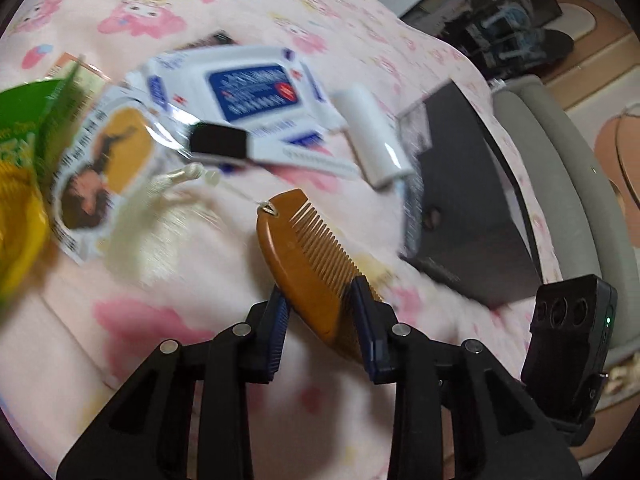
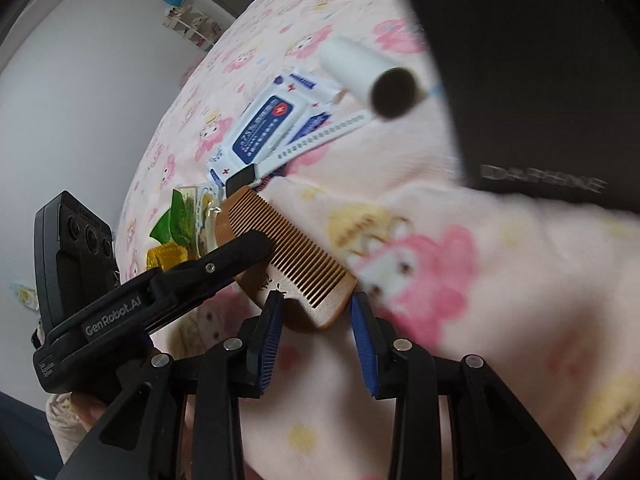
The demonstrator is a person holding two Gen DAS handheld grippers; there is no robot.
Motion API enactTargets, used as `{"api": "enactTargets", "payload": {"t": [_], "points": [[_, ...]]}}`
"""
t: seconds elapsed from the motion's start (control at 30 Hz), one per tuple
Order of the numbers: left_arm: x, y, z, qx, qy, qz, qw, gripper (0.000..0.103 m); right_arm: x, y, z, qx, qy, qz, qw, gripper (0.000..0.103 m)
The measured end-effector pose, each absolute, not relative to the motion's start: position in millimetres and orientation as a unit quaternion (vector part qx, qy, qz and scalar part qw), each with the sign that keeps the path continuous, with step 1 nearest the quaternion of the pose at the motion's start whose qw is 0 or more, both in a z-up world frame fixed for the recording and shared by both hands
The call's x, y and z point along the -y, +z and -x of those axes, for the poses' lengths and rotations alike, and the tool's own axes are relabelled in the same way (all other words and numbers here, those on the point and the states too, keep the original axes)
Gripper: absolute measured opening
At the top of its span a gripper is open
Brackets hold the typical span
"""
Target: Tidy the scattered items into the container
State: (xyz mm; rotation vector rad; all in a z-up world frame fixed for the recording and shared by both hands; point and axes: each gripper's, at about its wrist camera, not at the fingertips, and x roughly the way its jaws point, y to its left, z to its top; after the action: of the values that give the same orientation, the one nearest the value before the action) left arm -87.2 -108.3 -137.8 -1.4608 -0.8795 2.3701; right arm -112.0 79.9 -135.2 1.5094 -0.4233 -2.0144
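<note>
The left tool (image 1: 320,300) is closed on the brown wooden comb (image 1: 308,256), with its two blue pads pressing the comb's back edge and its teeth side. The comb is lifted a little above the pink cartoon-print bed cover (image 1: 160,340), and a thin string with a cream tassel (image 1: 176,178) hangs from its far end. The right tool (image 2: 316,312) is released: its fingers stand apart, and the near end of the comb lies just ahead of them, between the tips, but I cannot see that the pads touch it.

The black box (image 1: 472,208), which I take to be the container, is ahead and to the right of the left tool. From the right tool it is ahead and above, and very near. Its inside is not visible, so I cannot say whether something is already in it.

As far as I can judge, the task is at an early stage. Beyond the comb there are several things on the bed: a white and blue pack of wet wipes (image 1: 256,92), a white paper roll with a dark core (image 2: 368,76), a smartwatch with a black face and white strap (image 1: 218,144), a clear printed packet (image 1: 104,172) and a green and yellow snack bag (image 1: 20,160) far to the left. All of these are left to collect.
</note>
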Motion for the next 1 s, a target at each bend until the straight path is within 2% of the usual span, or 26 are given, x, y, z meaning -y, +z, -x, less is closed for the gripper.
{"api": "enactTargets", "payload": {"t": [0.2,0.43,0.53,0.6,0.73,0.83,0.9,1.0], "points": [[76,-143,71,0.356,0.783,0.492,0.136,0.028,-123,-125,95,0.165,-0.770,-0.554,0.269,0.031],[23,-140,70,0.344,0.779,0.494,0.173,0.029,-180,-117,87,0.190,-0.789,-0.535,0.234,0.031],[11,-149,70,0.328,0.774,0.515,0.168,0.034,-199,-121,87,0.199,-0.792,-0.533,0.223,0.030],[13,-155,69,0.321,0.770,0.528,0.157,0.037,-208,-126,88,0.208,-0.791,-0.533,0.217,0.031],[46,-162,67,0.386,0.748,0.518,0.153,0.042,-212,-133,91,0.214,-0.787,-0.538,0.213,0.031],[68,-160,66,0.406,0.751,0.506,0.124,0.043,-209,-136,92,0.211,-0.781,-0.545,0.219,0.031],[72,-156,69,0.394,0.761,0.505,0.108,0.043,-208,-139,92,0.205,-0.777,-0.553,0.221,0.031],[62,-146,80,0.334,0.786,0.513,0.086,0.044,-206,-145,92,0.193,-0.773,-0.565,0.215,0.031]]}}
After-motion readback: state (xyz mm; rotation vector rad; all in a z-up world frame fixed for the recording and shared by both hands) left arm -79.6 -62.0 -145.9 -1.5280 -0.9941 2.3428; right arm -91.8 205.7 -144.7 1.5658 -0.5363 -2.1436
